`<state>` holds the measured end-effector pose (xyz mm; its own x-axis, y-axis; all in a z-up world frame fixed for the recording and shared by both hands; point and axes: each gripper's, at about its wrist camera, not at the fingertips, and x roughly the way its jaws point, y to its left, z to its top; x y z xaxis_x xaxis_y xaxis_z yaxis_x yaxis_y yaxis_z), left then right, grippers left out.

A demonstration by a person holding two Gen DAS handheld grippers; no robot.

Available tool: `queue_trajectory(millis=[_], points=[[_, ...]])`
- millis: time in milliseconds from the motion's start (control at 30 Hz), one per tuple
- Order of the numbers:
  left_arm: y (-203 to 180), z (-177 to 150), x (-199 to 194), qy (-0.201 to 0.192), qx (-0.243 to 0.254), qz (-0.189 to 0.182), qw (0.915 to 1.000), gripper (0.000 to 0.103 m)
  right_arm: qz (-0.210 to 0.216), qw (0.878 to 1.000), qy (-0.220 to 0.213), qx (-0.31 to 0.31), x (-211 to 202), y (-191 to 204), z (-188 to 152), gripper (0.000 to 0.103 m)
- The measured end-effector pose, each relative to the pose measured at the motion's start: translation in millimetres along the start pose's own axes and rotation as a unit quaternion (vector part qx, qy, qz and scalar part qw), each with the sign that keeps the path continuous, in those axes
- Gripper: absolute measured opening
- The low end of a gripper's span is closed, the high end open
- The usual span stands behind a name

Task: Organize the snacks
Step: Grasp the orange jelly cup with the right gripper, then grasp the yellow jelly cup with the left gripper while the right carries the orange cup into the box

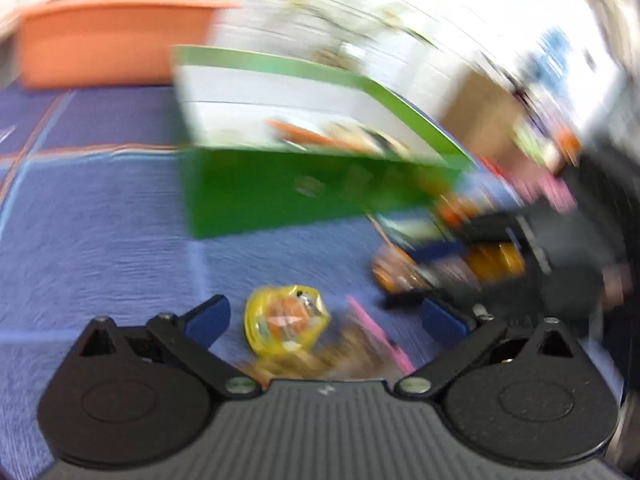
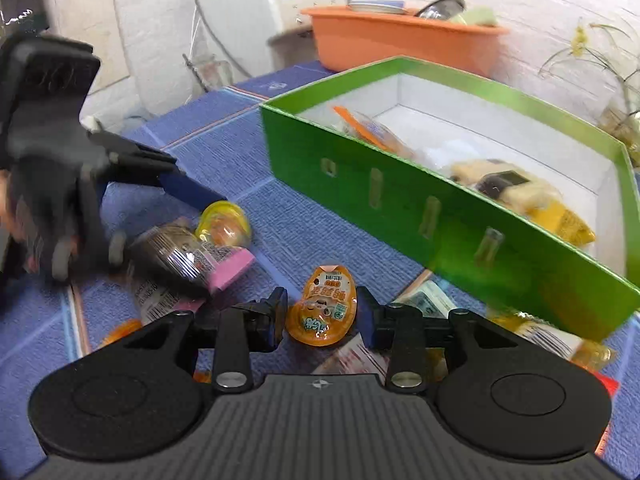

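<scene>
Blue cloth (image 2: pixel 328 236): orange jelly cup (image 2: pixel 324 308) btwn right hand-held gripper (image 2: pixel 322 312) fingers.

The left wrist view is heavily smeared by motion blur: the green box (image 1: pixel 312 184), the orange tub (image 1: pixel 108 44) and the far right clutter streak into soft bands, while the near black gripper body stays sharp. The far upper right is blown out to white. The right wrist view is much crisper and evenly bright, with soft, faint shadows on the blue cloth (image 2: pixel 224 148); only the gloved hand (image 2: pixel 56 184) at left is blurred. Both views bend strongly at the edges, with dark corners.
</scene>
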<state>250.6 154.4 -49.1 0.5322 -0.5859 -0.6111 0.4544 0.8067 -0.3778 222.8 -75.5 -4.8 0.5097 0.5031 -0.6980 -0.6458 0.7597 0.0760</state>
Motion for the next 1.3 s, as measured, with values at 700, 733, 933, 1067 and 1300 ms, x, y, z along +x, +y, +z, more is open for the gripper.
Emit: queue_trajectory(millis=[700, 733, 933, 1067, 1300], points=[[-39.2, 2.0, 1.9, -0.013, 0.075, 0.22, 0.9725, 0.092, -0.012, 0.998, -0.046, 0.03, -18.1, 1.9, -28.4, 0.065], [-41.9, -0.8, 1.1, -0.02, 0.072, 0.22, 0.9727, 0.089, -0.011, 0.998, -0.048, 0.03, -18.5, 1.9, -29.0, 0.065], [-49.7, -4.0, -0.5, -0.028, 0.04, 0.182, 0.982, 0.037, -0.014, 0.998, -0.049, 0.035, -22.4, 2.3, -30.5, 0.065], [-65.5, -5.7, 0.4, -0.026, 0.062, 0.189, 0.9797, 0.02, -0.024, 0.997, -0.058, 0.049, -26.3, 7.2, -32.5, 0.064], [-67.5, -7.4, -10.1, -0.063, 0.037, 0.185, 0.98, 0.019, -0.026, 0.992, -0.101, 0.071, -45.8, 9.2, -31.8, 0.064]])
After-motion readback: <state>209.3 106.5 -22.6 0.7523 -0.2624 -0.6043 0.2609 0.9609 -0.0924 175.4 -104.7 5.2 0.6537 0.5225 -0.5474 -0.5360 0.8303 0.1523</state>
